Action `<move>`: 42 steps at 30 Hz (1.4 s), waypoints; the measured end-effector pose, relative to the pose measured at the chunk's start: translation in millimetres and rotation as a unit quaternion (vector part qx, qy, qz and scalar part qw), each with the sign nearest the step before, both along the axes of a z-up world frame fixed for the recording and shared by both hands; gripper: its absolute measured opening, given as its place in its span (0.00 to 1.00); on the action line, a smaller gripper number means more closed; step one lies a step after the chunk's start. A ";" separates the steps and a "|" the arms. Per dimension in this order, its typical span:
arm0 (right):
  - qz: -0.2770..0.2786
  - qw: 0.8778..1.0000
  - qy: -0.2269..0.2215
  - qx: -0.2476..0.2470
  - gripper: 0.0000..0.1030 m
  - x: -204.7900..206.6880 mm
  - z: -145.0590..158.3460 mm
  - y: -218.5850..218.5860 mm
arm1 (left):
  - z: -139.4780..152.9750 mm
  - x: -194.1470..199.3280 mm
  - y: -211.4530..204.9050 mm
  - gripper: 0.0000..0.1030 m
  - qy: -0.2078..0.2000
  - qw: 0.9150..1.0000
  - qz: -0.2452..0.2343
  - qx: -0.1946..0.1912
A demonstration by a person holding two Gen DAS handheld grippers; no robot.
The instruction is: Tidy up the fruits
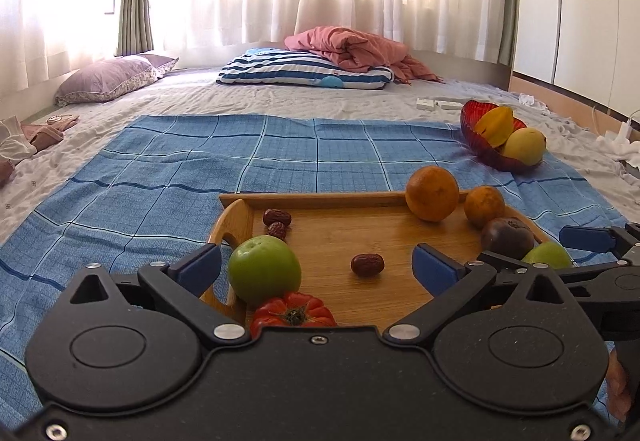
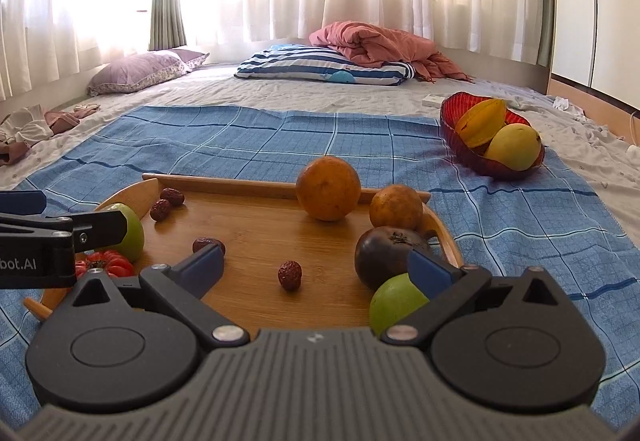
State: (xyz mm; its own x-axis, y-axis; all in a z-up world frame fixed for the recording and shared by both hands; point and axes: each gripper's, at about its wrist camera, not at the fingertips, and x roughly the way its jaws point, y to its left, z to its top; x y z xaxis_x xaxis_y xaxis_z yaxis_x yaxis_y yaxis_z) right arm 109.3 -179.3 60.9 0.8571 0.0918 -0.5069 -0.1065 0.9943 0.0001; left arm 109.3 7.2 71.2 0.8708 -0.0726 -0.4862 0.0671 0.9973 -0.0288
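Barely begun. Only a starfruit [image 2: 478, 123] and mango [image 2: 514, 147] in the red bowl [image 2: 452, 121], far ahead-right. Left gripper [image 1: 316, 267] and right gripper [image 2: 316, 267] spread wide, empty, above the wooden tray [image 2: 256, 233]. Still there: oranges [image 2: 328, 188], apples [image 1: 264, 269], tomato [image 1: 294, 311], dates [image 2: 289, 274].

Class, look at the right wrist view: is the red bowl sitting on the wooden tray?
No, the red bowl rests on the blue checked cloth, apart from the wooden tray and beyond its far right corner.
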 end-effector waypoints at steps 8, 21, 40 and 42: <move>-0.013 1.000 -0.003 -0.001 1.00 -9.0 -3.1 -0.4 | -3.9 -11.5 2.6 1.00 -0.007 1.000 0.002 -0.004; -0.024 1.000 -0.009 0.005 1.00 -36.3 -8.1 -0.9 | -15.0 -34.4 10.0 1.00 -0.007 1.000 0.002 -0.010; -0.049 0.999 -0.005 -0.001 1.00 -68.9 -22.2 -2.6 | -37.7 -66.8 14.2 1.00 0.000 1.000 0.009 -0.010; -0.050 0.999 -0.005 -0.004 1.00 -72.0 -24.0 -2.5 | -40.5 -68.8 12.6 1.00 0.003 1.000 0.009 -0.002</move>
